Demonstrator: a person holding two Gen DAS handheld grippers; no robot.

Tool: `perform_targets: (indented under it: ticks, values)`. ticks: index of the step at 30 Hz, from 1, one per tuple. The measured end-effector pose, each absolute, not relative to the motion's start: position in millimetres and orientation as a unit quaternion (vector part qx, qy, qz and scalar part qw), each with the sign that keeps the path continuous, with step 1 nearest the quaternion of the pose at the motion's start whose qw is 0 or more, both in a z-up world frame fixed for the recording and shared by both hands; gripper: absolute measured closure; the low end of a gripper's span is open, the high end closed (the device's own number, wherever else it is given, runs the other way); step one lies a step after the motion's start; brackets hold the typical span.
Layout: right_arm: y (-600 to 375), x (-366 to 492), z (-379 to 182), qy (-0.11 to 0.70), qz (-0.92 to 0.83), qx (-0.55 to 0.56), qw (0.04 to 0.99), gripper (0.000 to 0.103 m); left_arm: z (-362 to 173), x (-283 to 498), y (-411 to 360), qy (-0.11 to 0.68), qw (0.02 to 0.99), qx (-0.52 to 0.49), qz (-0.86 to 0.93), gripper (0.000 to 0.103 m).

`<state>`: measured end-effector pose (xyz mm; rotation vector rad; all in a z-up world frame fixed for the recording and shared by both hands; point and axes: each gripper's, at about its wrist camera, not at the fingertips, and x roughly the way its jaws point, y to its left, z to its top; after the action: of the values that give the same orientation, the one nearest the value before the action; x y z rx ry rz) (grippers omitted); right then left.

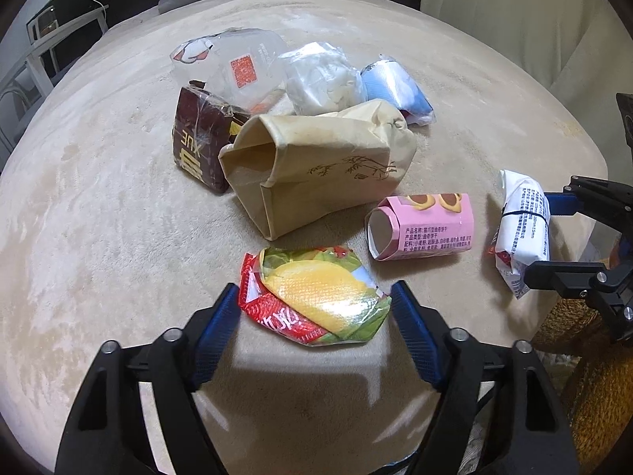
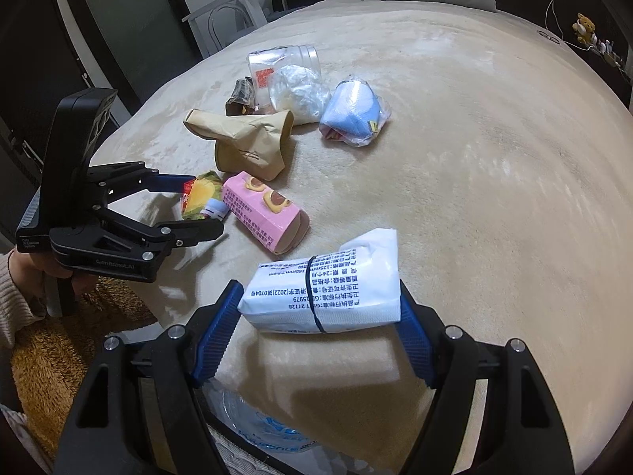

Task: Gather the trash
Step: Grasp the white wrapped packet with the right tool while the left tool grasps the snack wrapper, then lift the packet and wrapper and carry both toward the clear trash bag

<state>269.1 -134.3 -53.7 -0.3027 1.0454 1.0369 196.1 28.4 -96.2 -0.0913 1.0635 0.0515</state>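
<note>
Trash lies scattered over a beige blanket point(image 1: 99, 237), none of it yet collected as far as either view shows. Left gripper point(image 1: 314, 306) straddles a flattened snack wrapper point(image 1: 316, 297), its blue pads touching or nearly touching both edges; whether they truly press is hard to tell. Right gripper point(image 2: 318, 308) holds a white tissue pack point(image 2: 324, 297) bound with a black band, pads against both ends. In the left wrist view, a pink biscuit box point(image 1: 421, 225) lies at two o'clock from the wrapper, a brown paper bag point(image 1: 316, 174) at twelve, a dark brown packet point(image 1: 199, 142) at eleven. Beyond the bag lie a clear plastic bag point(image 1: 237, 63), a white wad point(image 1: 326, 77) and a blue-and-white bundle point(image 1: 395, 87). Those six still wait. No bin shows clearly; a rounded transparent thing point(image 2: 273, 423) beneath the right gripper is cut off and unreadable.
</note>
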Motion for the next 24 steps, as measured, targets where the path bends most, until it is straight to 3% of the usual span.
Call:
perform_targets:
  ticks: [24]
  values:
    - [-142,260,-40,0.465,0.465,-0.120,0.744,0.029,-68,157,26,0.461,0.885,-0.068,0.008,0.037]
